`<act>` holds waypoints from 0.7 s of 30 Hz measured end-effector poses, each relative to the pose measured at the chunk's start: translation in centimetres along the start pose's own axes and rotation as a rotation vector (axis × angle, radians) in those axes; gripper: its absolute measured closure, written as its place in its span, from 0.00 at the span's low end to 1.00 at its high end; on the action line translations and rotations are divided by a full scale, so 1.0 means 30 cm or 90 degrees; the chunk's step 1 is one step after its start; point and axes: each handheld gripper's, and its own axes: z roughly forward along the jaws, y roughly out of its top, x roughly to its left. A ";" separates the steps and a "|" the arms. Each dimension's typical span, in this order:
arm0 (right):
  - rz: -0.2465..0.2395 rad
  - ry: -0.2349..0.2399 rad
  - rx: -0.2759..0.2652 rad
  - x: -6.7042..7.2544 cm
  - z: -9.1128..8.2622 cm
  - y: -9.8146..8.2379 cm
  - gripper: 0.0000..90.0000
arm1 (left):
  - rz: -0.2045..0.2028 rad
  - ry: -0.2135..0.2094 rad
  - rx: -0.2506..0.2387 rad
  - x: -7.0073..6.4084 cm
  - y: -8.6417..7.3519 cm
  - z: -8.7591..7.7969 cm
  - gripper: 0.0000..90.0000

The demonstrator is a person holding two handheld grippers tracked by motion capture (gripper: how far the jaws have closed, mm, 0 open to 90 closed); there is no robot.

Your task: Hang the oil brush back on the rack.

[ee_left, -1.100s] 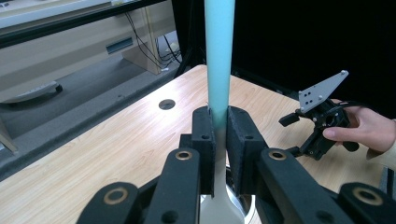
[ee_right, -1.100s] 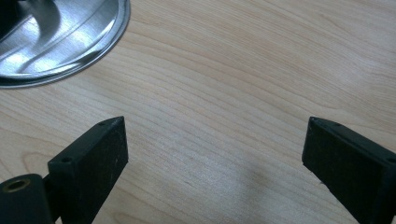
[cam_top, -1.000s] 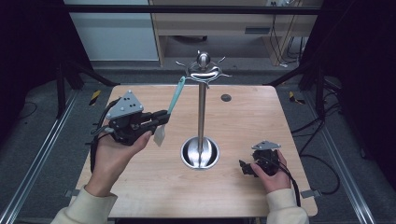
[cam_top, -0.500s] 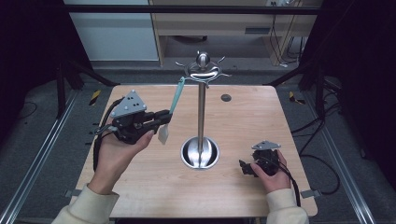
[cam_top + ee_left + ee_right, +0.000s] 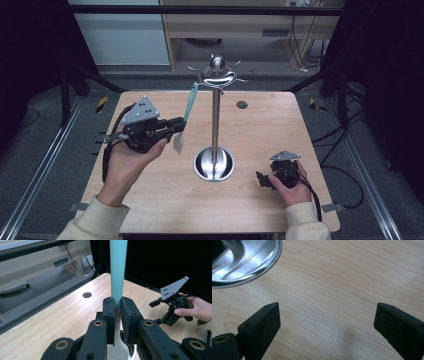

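Note:
A spatula point(image 5: 189, 103) with a teal handle and a whitish blade stands nearly upright, left of a metal utensil stand point(image 5: 216, 120). My left gripper point(image 5: 179, 126) is shut on it just above the blade; in the left gripper view the pads clamp the spatula point(image 5: 117, 270) where teal meets white, with the left gripper point(image 5: 117, 310) pointing toward the stand. The handle's top end is close to a hook point(image 5: 196, 75) at the stand's crown; I cannot tell whether they touch. My right gripper point(image 5: 262, 180) rests low on the table at the front right, open, its jaws point(image 5: 327, 322) wide apart over bare wood.
The stand's round steel base point(image 5: 214, 164) sits mid-table, and its rim point(image 5: 242, 262) shows at the upper left of the right gripper view. A small dark hole point(image 5: 242, 104) marks the tabletop at the back. Metal rails run along both sides of the table.

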 end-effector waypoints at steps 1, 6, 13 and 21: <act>0.000 0.000 0.000 0.000 0.000 0.000 0.08 | 0.000 -0.001 0.001 0.001 0.001 0.002 0.91; 0.000 0.000 0.000 0.000 0.000 0.000 0.08 | 0.003 -0.002 0.005 0.001 0.004 0.007 0.91; -0.002 -0.001 0.000 -0.001 0.000 0.000 0.08 | 0.001 -0.007 0.008 0.006 0.006 0.014 0.91; -0.002 0.000 0.000 -0.002 -0.001 -0.001 0.08 | 0.002 -0.005 0.012 0.006 0.011 0.017 0.90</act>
